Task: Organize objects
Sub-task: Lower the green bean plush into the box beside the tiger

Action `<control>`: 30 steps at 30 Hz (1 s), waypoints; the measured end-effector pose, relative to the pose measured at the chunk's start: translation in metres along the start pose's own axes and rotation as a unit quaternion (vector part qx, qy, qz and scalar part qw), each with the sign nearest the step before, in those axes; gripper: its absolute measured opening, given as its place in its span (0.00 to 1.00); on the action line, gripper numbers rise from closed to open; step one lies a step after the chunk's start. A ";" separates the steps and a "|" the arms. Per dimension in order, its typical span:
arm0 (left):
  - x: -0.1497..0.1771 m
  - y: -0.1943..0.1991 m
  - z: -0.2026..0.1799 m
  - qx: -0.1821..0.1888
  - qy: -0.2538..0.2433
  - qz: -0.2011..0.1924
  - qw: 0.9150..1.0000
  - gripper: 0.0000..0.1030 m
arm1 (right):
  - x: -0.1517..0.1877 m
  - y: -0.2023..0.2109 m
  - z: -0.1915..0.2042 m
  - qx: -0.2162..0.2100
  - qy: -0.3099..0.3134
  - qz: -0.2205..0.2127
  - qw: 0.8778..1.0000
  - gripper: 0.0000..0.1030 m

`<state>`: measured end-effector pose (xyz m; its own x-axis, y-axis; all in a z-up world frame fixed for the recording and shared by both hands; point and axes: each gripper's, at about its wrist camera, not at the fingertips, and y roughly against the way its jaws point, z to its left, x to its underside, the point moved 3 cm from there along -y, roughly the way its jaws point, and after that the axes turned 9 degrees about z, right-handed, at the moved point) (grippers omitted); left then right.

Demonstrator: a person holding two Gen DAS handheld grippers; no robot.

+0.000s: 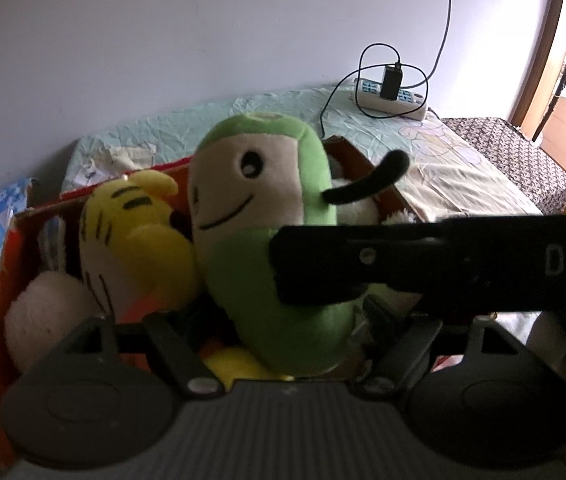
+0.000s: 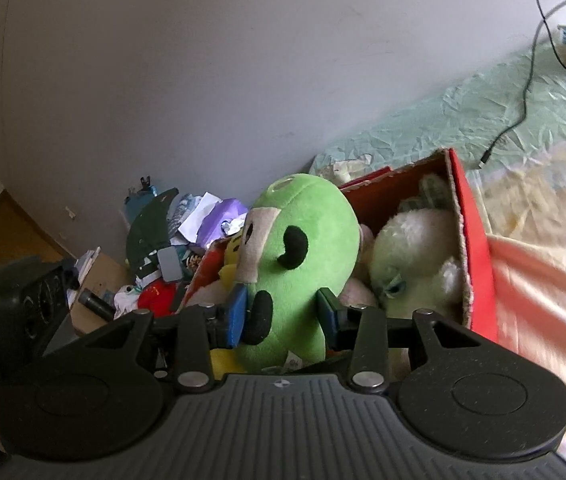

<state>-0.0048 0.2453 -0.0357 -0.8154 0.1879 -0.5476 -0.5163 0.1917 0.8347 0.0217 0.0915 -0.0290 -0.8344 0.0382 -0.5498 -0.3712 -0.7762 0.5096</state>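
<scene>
Crumpled bedsheet (image 2: 483, 120) w/ crammed red box (image 2: 479, 240): green plush (image 2: 303, 264) upright in box, pinched low by right gripper (image 2: 283, 314), left gripper (image 1: 283, 344) fingers unclear — prob tips/pops out once released, box overfull.

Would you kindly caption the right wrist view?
Right claw grips green plush above the red box.

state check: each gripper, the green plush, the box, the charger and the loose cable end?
right gripper: fingers shut on green plush
left gripper: fingers not visible, cannot tell
green plush: upright, held over the box
red box: open, plush toys inside
black charger: plugged into power strip
cable end: unplugged, lying on sheet
</scene>
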 end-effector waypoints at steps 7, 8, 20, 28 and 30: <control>-0.002 -0.001 -0.010 -0.001 -0.012 0.001 1.000 0.87 | 0.001 0.016 -0.002 0.017 0.005 -0.005 1.000 0.35; -0.002 0.000 -0.010 -0.001 -0.015 -0.002 1.000 0.87 | 0.001 0.020 -0.002 0.021 0.006 -0.009 1.000 0.35; 0.001 0.005 -0.002 0.004 -0.008 -0.005 1.000 0.88 | 0.005 0.012 -0.008 0.009 -0.009 0.017 1.000 0.38; -0.005 -0.010 -0.018 -0.039 -0.024 0.018 0.999 0.91 | 0.001 0.031 -0.014 0.011 -0.039 -0.054 0.998 0.46; -0.005 -0.013 -0.019 -0.040 -0.026 0.021 0.999 0.94 | -0.001 0.033 -0.017 0.014 -0.052 -0.072 0.996 0.45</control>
<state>0.0011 0.2232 -0.0421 -0.8235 0.2441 -0.5121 -0.5024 0.1055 0.8582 0.0171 0.0553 -0.0228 -0.8088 0.2137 -0.5479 -0.5003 -0.7398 0.4498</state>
